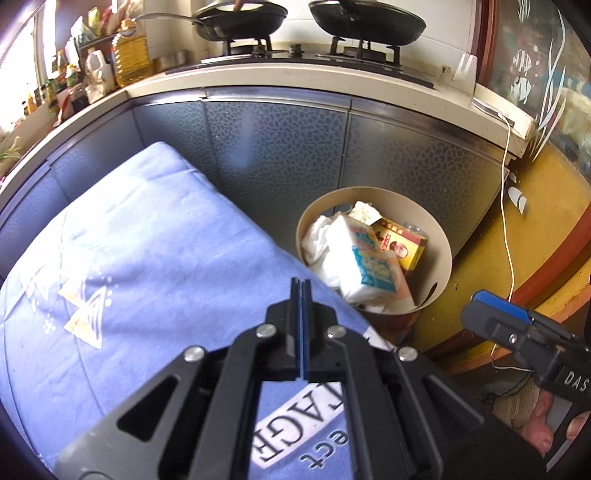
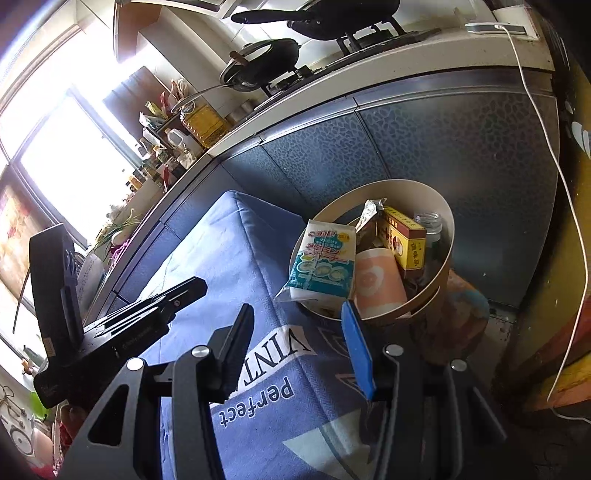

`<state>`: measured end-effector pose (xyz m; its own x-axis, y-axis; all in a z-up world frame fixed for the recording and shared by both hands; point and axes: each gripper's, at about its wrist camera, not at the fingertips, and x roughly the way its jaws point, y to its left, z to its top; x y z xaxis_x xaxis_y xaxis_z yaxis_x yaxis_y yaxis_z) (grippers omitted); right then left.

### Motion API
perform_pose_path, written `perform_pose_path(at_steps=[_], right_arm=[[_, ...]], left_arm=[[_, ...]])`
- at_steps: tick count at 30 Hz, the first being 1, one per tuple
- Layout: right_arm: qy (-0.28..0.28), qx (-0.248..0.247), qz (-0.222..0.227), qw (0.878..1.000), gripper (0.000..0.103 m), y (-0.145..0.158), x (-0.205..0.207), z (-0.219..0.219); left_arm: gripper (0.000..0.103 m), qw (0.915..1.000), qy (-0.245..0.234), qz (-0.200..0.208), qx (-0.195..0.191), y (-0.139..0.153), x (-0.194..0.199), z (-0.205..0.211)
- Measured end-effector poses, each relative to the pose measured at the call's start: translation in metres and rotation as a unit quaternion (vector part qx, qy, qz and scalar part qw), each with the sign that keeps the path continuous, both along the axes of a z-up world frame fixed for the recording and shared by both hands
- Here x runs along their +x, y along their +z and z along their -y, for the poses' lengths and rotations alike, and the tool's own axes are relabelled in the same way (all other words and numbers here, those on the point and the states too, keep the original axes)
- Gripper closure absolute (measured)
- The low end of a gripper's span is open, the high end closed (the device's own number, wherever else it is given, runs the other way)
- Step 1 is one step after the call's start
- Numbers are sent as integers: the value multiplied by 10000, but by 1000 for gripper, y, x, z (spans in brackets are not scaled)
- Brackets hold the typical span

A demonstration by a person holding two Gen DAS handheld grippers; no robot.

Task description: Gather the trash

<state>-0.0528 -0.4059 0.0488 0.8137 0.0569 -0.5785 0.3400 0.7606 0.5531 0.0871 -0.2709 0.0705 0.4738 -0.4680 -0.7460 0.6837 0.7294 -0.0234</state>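
Note:
A round beige trash bin (image 1: 441, 236) (image 2: 439, 206) stands on the floor beside the blue-cloth table (image 1: 129, 240) (image 2: 236, 258). It holds a white tissue pack (image 1: 364, 258) (image 2: 323, 264), a yellow-red box (image 1: 402, 243) (image 2: 400, 236), a pink cup (image 2: 375, 284), a glass jar (image 2: 428, 221) and crumpled paper (image 1: 317, 236). My left gripper (image 1: 301, 284) is shut and empty over the cloth, left of the bin; it also shows in the right wrist view (image 2: 192, 290). My right gripper (image 2: 297, 314) is open and empty, just short of the bin; it shows in the left wrist view (image 1: 480, 299).
Grey cabinet doors (image 1: 277, 155) rise behind the bin under a counter with a gas stove and two black pans (image 1: 240, 18). Bottles (image 1: 131, 51) crowd the left counter. A white cable (image 1: 506, 206) hangs at the right. The floor (image 1: 546, 206) is yellow.

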Motion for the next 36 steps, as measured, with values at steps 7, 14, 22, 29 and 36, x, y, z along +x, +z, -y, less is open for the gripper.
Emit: perform_pose_path(at_steps=[7, 14, 22, 29, 36], right_arm=[[-106, -184, -188, 9996, 54, 3, 7, -14], [-48, -351, -154, 9993, 44, 12, 16, -41], [-101, -576, -258, 9980, 33, 23, 20, -75], [-450, -883, -397, 9943, 25, 31, 20, -96], [-644, -954, -325, 9928, 21, 35, 15, -97]], left_arm=[[103, 9994, 312, 54, -140, 1, -2, -35], [103, 9978, 602, 78, -266, 2, -2, -70], [32, 9923, 936, 647, -495, 17, -14, -103], [8, 9857, 1206, 1050, -527, 33, -25, -125], [6, 9819, 1333, 1250, -504, 45, -35, -136]])
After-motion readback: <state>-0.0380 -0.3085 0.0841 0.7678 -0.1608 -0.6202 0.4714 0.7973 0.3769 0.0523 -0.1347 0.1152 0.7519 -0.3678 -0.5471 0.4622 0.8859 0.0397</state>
